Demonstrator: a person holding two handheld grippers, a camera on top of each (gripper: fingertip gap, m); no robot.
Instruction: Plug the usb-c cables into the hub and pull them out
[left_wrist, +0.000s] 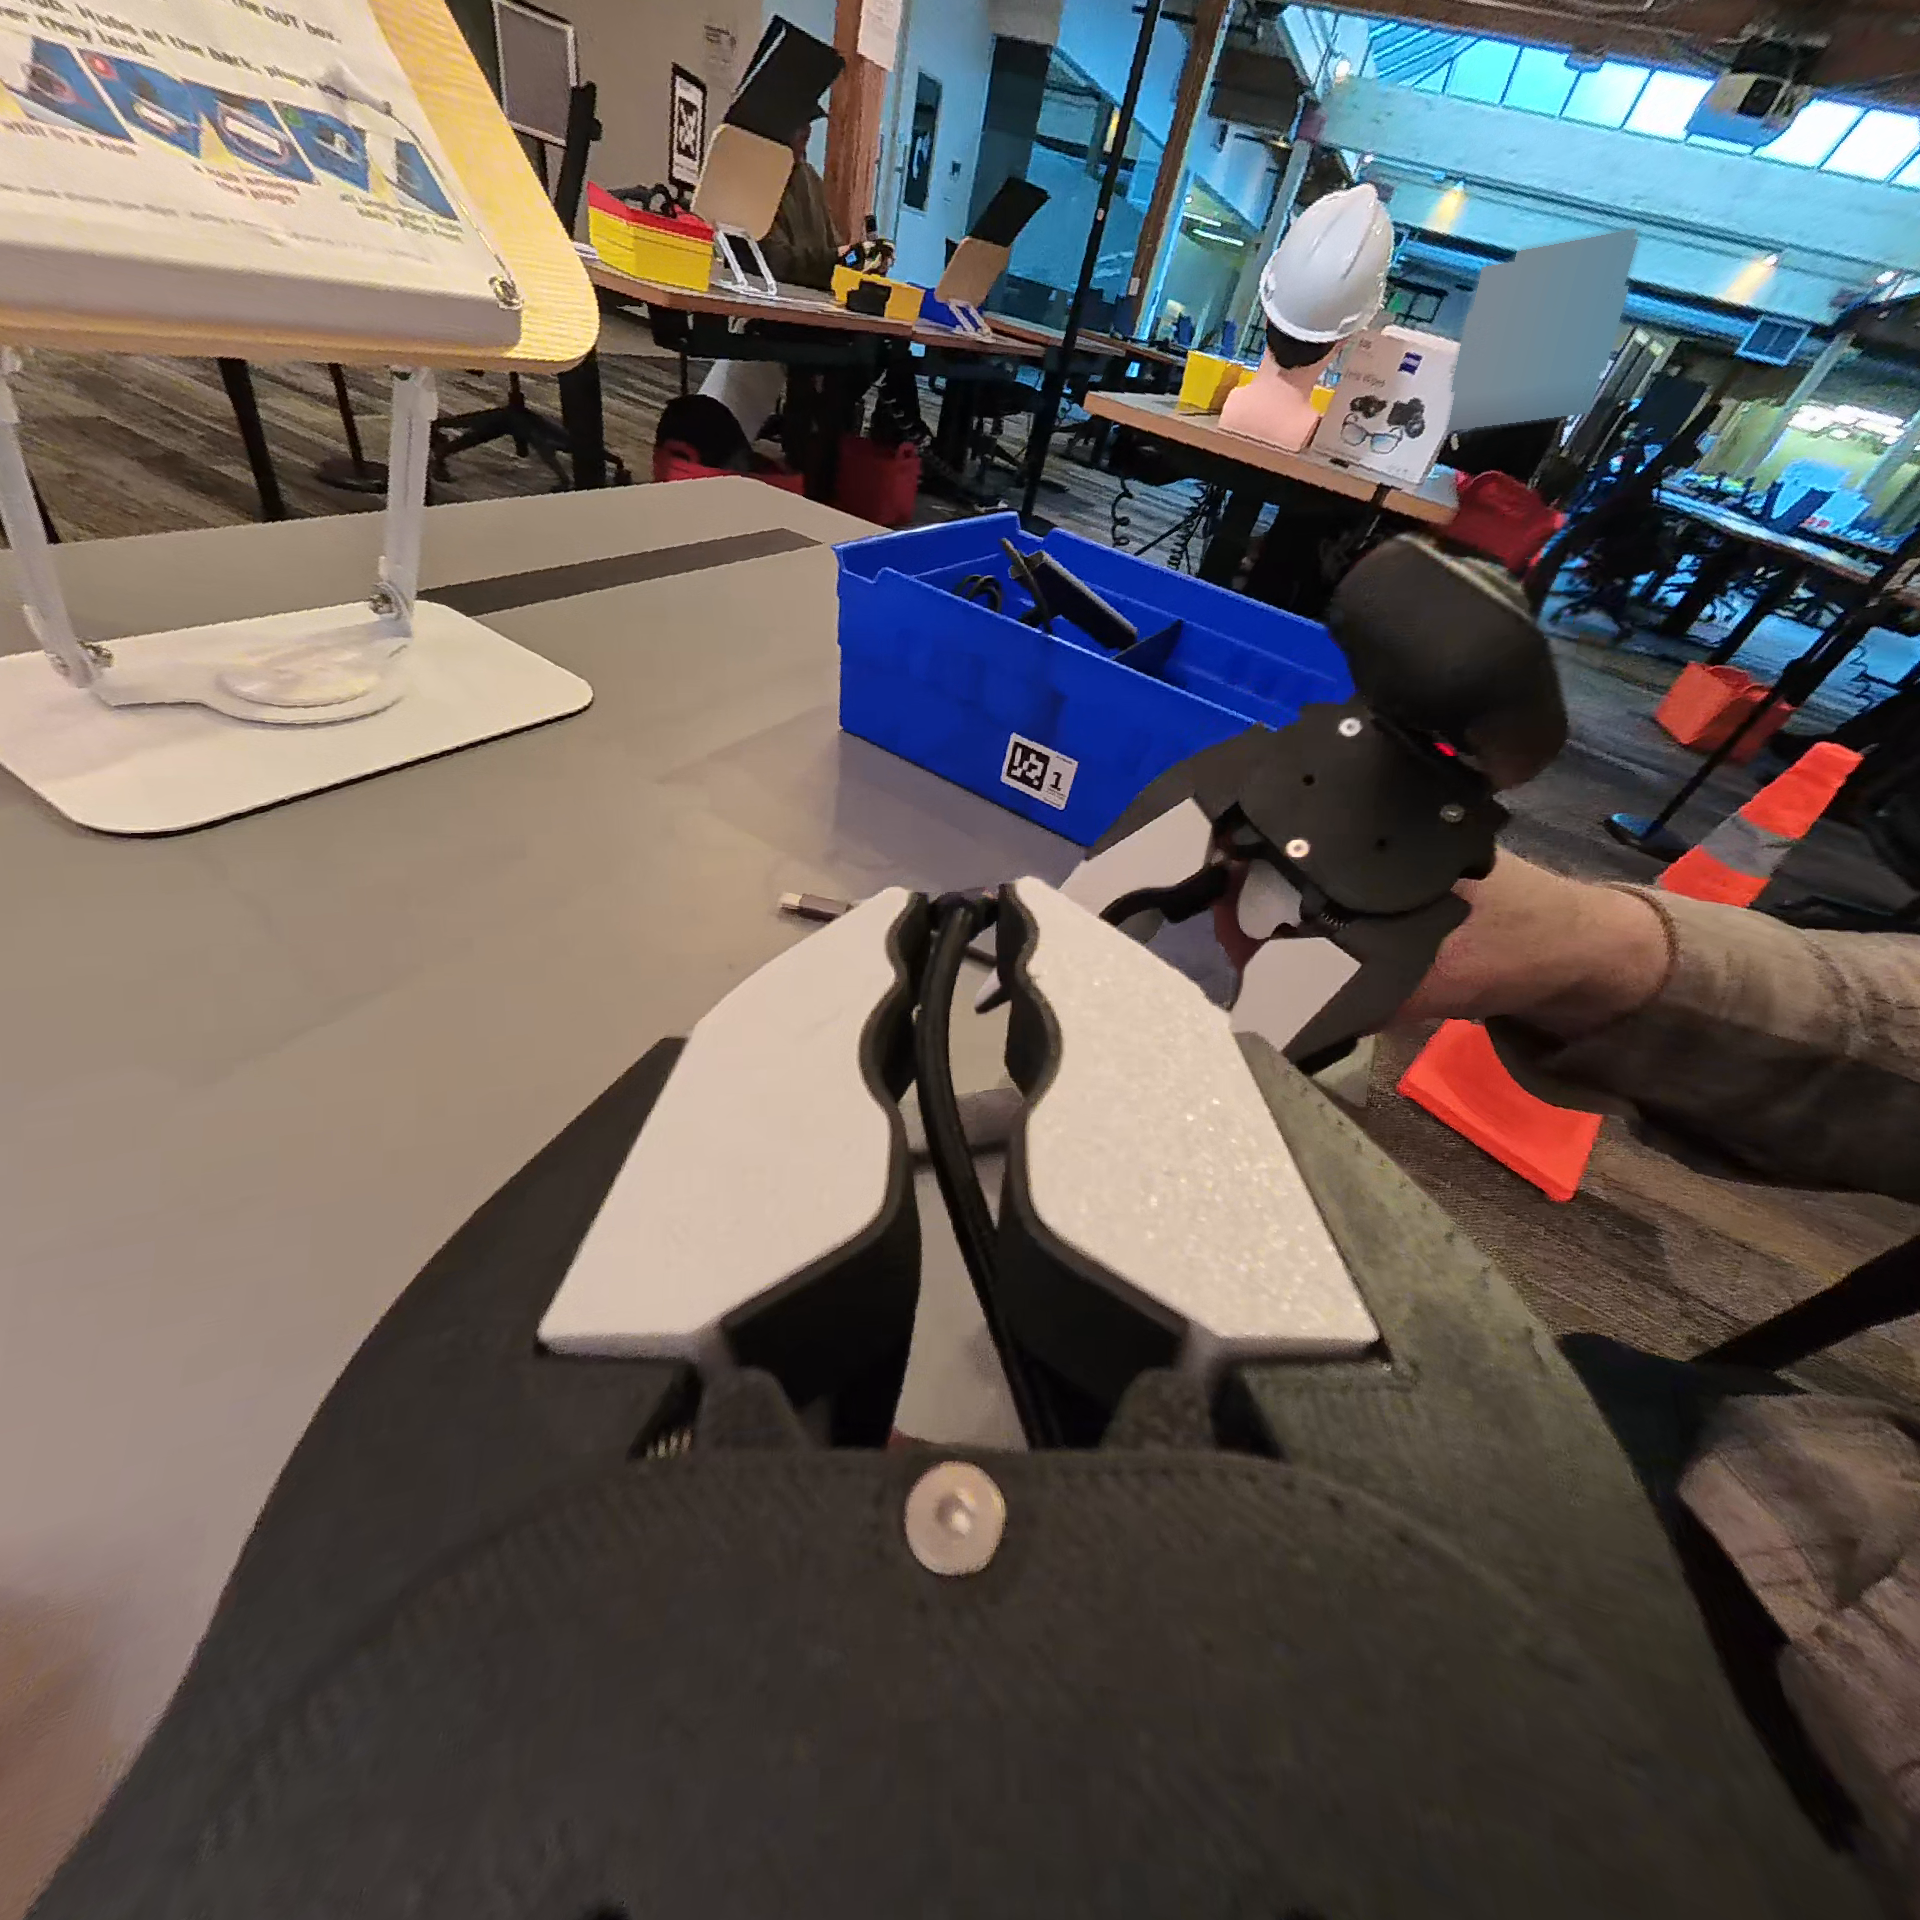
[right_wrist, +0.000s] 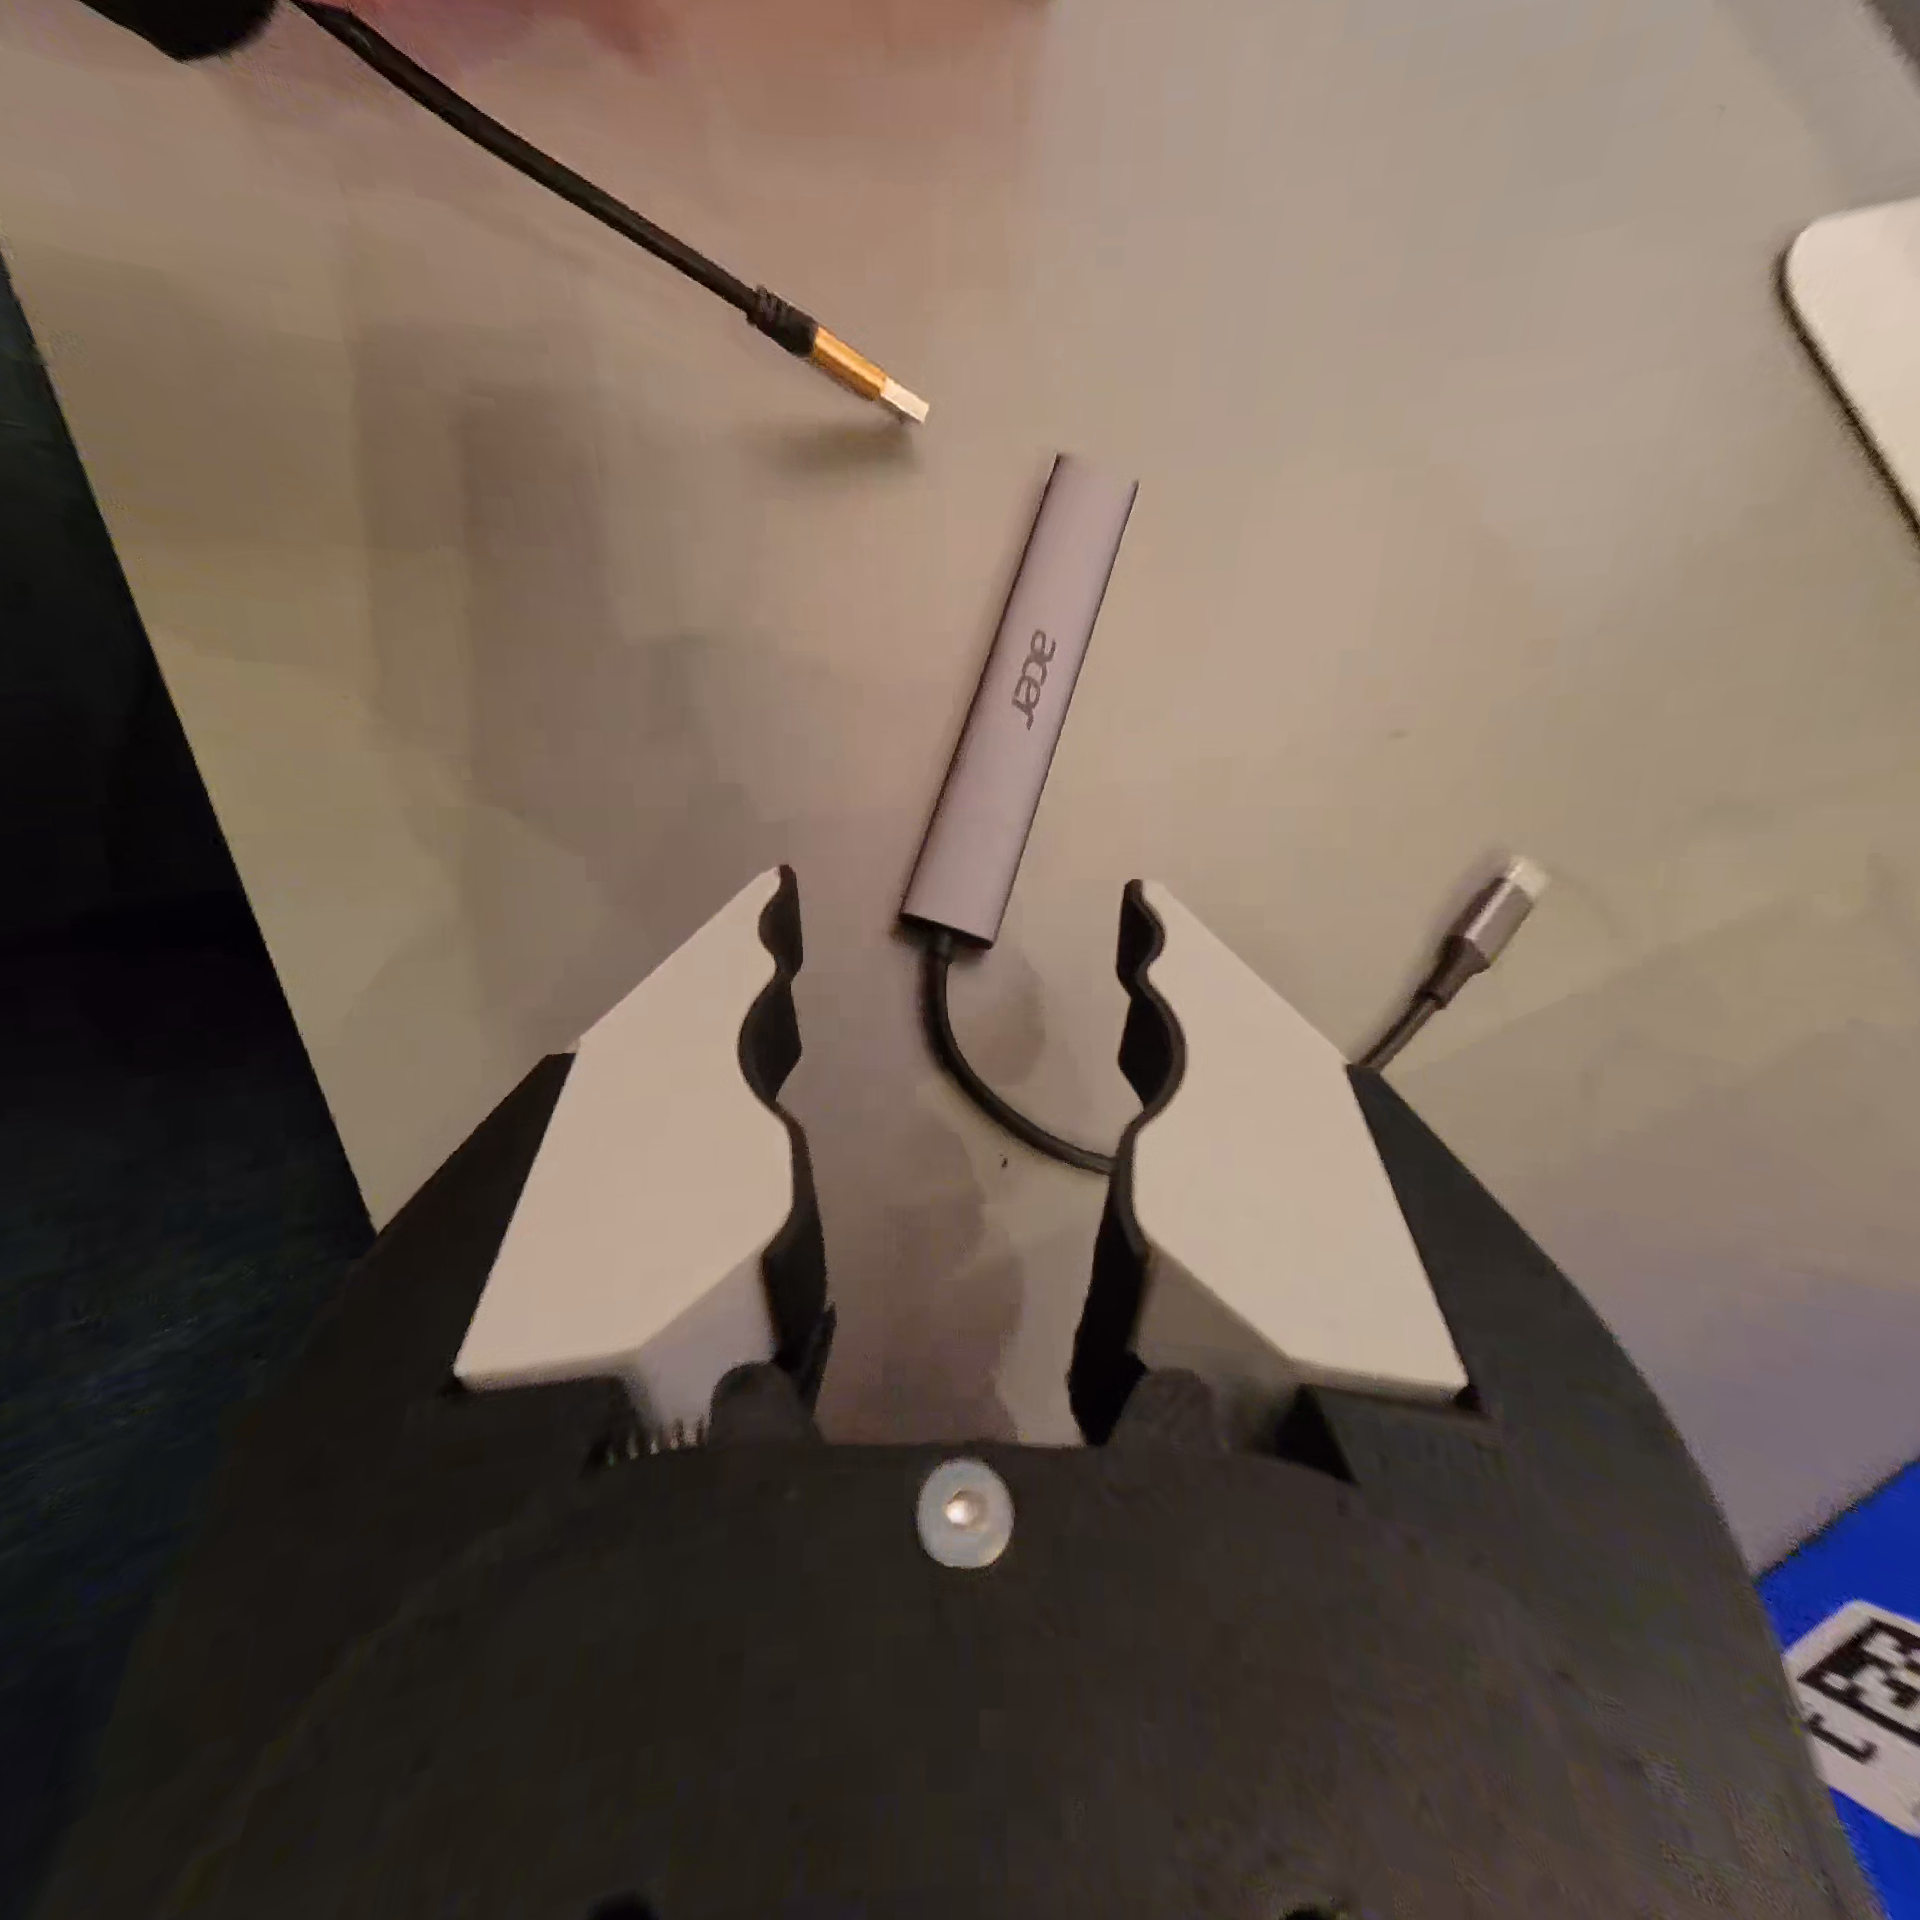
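Note:
In the right wrist view a slim grey hub (right_wrist: 1023, 707) lies on the grey table (right_wrist: 1455, 520). Its black tail cord (right_wrist: 971, 1070) curls to a grey usb-c plug (right_wrist: 1486, 925), which also shows in the left wrist view (left_wrist: 816, 904). My right gripper (right_wrist: 958, 894) is open and empty, its jaws on either side of the hub's near end. My left gripper (left_wrist: 961, 909) is shut on a black cable (left_wrist: 940, 1039). That cable's gold plug (right_wrist: 862, 374) hangs just above the table, left of the hub's far end. The right gripper (left_wrist: 1216, 956) shows ahead, held by a hand.
A blue bin (left_wrist: 1039, 665) with dark cables stands at the table's far right; its corner shows in the right wrist view (right_wrist: 1797, 1579). A white stand (left_wrist: 281, 707) with an instruction sheet is at the left. Orange cones (left_wrist: 1496, 1112) stand on the floor beyond the table edge. The gap from one gripper's tips to the other's is roughly 15 cm. The slim grey hub (right_wrist: 1023, 707) is about 4 cm from my right fingertips and 15 cm from my left.

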